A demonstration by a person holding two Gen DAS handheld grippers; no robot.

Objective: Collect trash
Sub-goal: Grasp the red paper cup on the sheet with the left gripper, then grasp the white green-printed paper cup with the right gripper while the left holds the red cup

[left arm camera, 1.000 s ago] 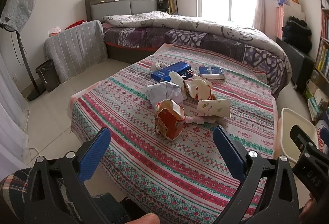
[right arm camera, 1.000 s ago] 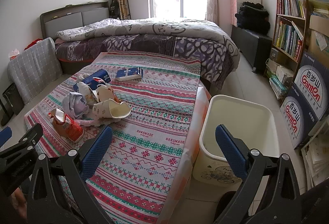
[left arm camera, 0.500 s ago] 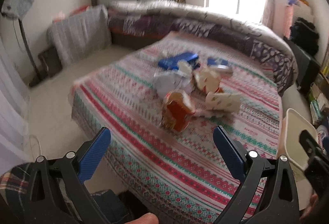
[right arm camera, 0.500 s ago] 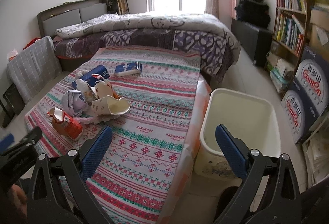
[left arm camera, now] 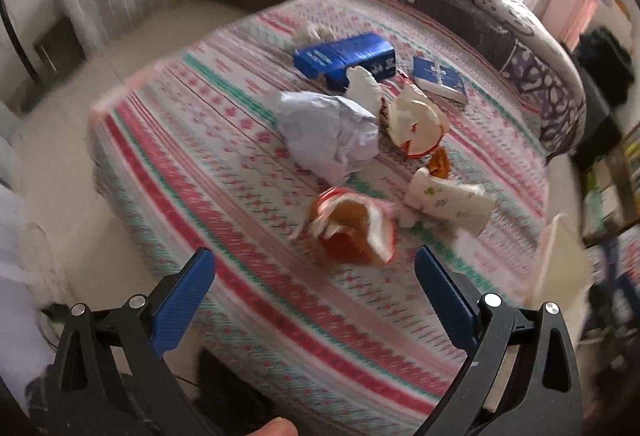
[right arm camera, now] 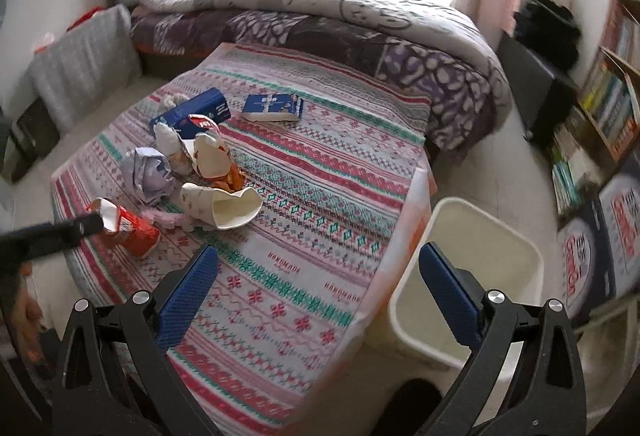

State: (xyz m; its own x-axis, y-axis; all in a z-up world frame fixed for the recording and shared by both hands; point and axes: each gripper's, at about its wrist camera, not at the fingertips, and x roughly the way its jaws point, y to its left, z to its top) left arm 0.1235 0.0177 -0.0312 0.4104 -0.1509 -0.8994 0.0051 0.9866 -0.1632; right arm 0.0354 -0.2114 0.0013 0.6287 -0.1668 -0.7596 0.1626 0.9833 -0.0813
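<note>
A pile of trash lies on the patterned tablecloth [left arm camera: 240, 204]: a torn red carton [left arm camera: 352, 228], crumpled pale paper [left arm camera: 328, 128], a floral paper cup [left arm camera: 448, 196], a torn white and red cup [left arm camera: 416, 120] and a blue box [left arm camera: 344, 56]. My left gripper [left arm camera: 314, 296] is open and empty, just short of the red carton. My right gripper [right arm camera: 316, 292] is open and empty, above the table's near right part. The red carton [right arm camera: 128, 228], the paper cup [right arm camera: 224, 204] and a cream trash bin [right arm camera: 472, 276] show in the right wrist view.
A blue book [right arm camera: 272, 106] lies farther back on the table. A bed with a quilt [right arm camera: 320, 16] stands behind it. A bookshelf [right arm camera: 608, 100] and printed cartons [right arm camera: 600, 232] line the right wall. A covered chair [left arm camera: 120, 0] stands at the left.
My left gripper has moved forward and tilted down toward the red carton, so the trash looms larger. My right gripper has tilted down a little. Both have stayed open.
</note>
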